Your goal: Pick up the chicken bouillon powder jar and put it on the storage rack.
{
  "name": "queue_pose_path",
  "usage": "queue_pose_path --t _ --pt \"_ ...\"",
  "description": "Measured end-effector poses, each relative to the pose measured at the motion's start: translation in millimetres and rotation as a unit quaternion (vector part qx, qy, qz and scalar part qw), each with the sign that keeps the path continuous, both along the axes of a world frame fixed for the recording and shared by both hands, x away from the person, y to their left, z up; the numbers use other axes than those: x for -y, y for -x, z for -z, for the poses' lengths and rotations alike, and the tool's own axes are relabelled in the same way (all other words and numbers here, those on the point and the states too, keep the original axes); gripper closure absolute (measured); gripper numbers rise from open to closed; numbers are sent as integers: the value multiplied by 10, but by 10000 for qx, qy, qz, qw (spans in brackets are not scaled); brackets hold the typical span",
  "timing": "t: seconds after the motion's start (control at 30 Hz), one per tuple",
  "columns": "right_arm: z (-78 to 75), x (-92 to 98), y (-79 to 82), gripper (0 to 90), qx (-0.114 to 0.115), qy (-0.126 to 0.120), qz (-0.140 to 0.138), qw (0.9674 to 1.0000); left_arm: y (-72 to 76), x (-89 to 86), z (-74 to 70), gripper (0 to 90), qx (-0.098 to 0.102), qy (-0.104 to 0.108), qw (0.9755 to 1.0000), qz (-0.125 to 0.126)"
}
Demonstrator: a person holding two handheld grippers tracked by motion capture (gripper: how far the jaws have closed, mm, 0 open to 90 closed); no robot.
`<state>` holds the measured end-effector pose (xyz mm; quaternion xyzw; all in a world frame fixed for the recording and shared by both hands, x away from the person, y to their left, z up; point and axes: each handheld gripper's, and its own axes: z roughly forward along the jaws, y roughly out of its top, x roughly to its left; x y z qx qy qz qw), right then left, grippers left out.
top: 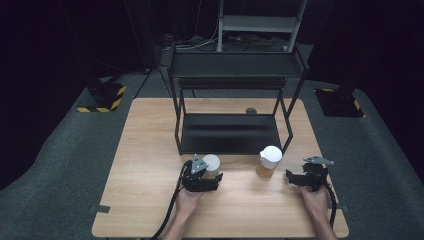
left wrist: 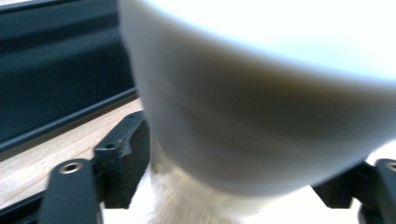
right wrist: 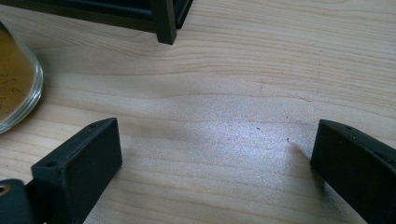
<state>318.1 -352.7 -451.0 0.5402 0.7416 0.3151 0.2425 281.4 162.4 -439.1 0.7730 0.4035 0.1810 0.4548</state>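
A white jar stands on the wooden table just in front of the black rack. My left gripper is closed around it, and in the left gripper view the jar sits between the two black jaws with the pads against its lower part. A second jar with a white lid and amber contents stands to the right. My right gripper rests low over the table to the right of that jar, open, with bare wood between its fingers. The amber jar's glass edge is at the left of the right gripper view.
A black two-level metal rack stands at the back middle of the table, one leg close ahead of my right gripper. A small dark round object lies behind the rack. Grey floor surrounds the table.
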Motion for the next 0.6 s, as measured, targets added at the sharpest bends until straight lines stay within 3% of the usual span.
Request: queue_pose_path --t 0.6 --pt "0 0 2 17 4 1 -5 10000 23 77 -53 337 264 -237 9994 18"
